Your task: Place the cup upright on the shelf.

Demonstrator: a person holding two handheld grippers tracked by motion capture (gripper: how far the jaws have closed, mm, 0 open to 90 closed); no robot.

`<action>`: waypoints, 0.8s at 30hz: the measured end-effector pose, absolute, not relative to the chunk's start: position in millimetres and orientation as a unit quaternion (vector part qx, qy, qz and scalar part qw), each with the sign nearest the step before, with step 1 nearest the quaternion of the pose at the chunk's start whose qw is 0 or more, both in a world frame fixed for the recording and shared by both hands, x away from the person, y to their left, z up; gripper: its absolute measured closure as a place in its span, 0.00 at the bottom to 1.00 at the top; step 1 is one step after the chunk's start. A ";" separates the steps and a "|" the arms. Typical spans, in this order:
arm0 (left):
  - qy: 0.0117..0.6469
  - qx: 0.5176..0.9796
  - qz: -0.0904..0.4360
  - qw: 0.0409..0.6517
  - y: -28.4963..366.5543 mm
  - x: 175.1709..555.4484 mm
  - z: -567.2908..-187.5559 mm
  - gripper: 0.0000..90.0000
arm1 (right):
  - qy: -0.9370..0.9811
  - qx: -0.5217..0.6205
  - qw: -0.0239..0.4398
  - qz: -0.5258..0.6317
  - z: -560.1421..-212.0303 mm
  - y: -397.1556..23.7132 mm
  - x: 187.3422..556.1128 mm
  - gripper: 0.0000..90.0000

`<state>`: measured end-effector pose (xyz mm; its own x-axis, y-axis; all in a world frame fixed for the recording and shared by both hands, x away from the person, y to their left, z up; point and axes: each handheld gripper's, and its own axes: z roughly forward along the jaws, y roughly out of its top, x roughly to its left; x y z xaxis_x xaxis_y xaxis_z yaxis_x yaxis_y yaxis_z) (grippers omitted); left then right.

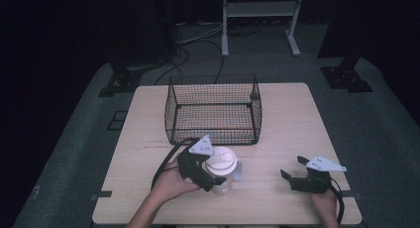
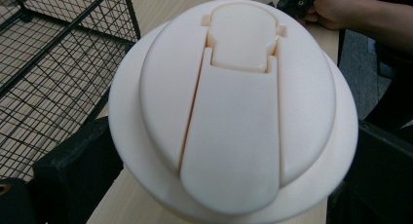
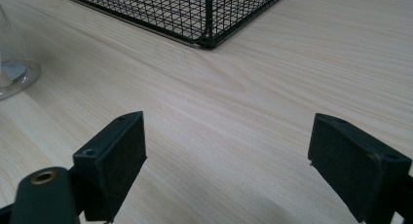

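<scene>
A clear cup with a white domed flip lid [image 1: 222,160] stands at the table's front centre. My left gripper [image 1: 217,171] comes in from the left, its black jaws pressed to either side of the cup just under the lid [image 2: 234,112], shut on it. In the right gripper view the cup's clear base [image 3: 12,73] shows at the far left. My right gripper [image 1: 292,166] rests at the front right, well apart from the cup. It is open [image 3: 226,151], with bare wood between the jaws.
A black wire basket [image 1: 213,109] stands just behind the cup at mid-table, open at the top; it appears as mesh [image 2: 48,63] and as a corner [image 3: 195,9]. The light wooden table [image 1: 287,119] has bare room to the basket's right.
</scene>
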<state>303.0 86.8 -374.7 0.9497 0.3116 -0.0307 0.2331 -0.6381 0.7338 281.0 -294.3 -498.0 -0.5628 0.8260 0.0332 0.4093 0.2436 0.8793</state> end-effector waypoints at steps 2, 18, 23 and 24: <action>0.151 0.904 0.047 0.398 85.0 303.1 -374.7 0.00 | 0.755 0.408 0.227 0.460 -498.0 -294.4 281.2 0.14; 0.147 0.913 0.043 0.378 75.8 306.9 -376.2 0.02 | 0.756 0.409 0.226 0.459 -498.0 -294.1 281.2 0.14; 0.149 0.914 0.044 0.376 76.7 307.4 -375.2 0.05 | 0.757 0.409 0.225 0.458 -497.9 -294.1 281.4 0.14; 0.149 0.914 0.044 0.376 76.7 307.4 -375.2 0.05 | 0.757 0.409 0.225 0.458 -497.9 -294.1 281.4 0.14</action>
